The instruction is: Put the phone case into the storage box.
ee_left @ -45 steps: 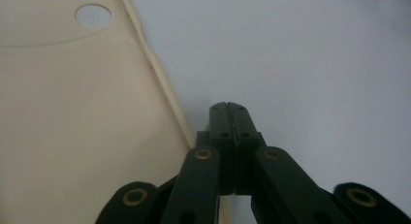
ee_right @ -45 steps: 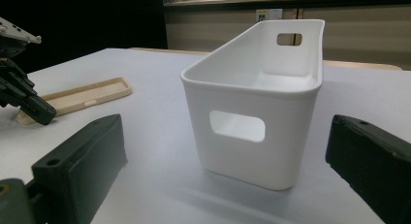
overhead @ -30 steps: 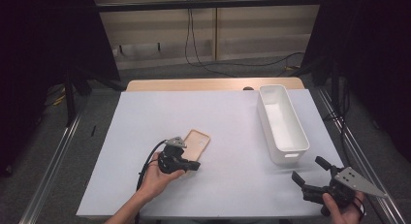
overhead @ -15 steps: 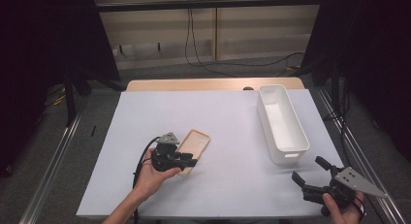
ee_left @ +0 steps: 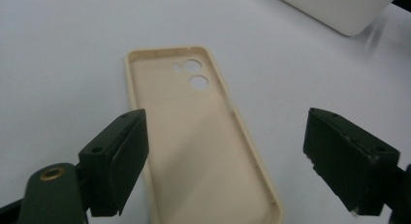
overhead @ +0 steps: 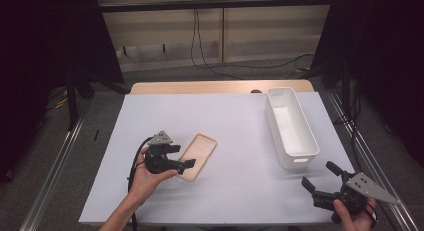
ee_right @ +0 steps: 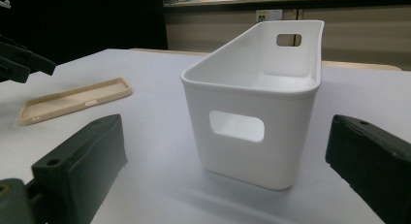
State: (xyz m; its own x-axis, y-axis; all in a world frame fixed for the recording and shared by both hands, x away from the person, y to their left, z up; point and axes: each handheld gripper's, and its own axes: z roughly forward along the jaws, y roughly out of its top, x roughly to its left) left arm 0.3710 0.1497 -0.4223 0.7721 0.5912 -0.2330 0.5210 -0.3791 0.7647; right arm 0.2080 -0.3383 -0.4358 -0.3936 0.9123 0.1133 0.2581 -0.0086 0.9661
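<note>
A beige phone case [overhead: 198, 156] lies hollow side up on the white table top, left of centre. My left gripper [overhead: 186, 156] is open at the case's near end, its jaws spread to either side of it. In the left gripper view the phone case [ee_left: 203, 136] runs between the wide-apart jaws of the left gripper [ee_left: 242, 161], camera holes at the far end. My right gripper [overhead: 320, 178] is open near the front right corner, nothing in it, facing the white bin [overhead: 290, 126]. From the right gripper view the white bin [ee_right: 257, 103] stands empty and the phone case [ee_right: 72, 100] lies far left.
The white table top [overhead: 240, 116] has free room in the middle and at the back. A wooden strip [overhead: 200, 87] runs along its far edge. Metal rails [overhead: 55, 166] flank both sides. A cable trails from the left gripper toward the person's forearm [overhead: 132, 191].
The left gripper has shifted slightly left and back toward the person, now at the case's near end. The right gripper has barely moved. The case and bin lie as before.
</note>
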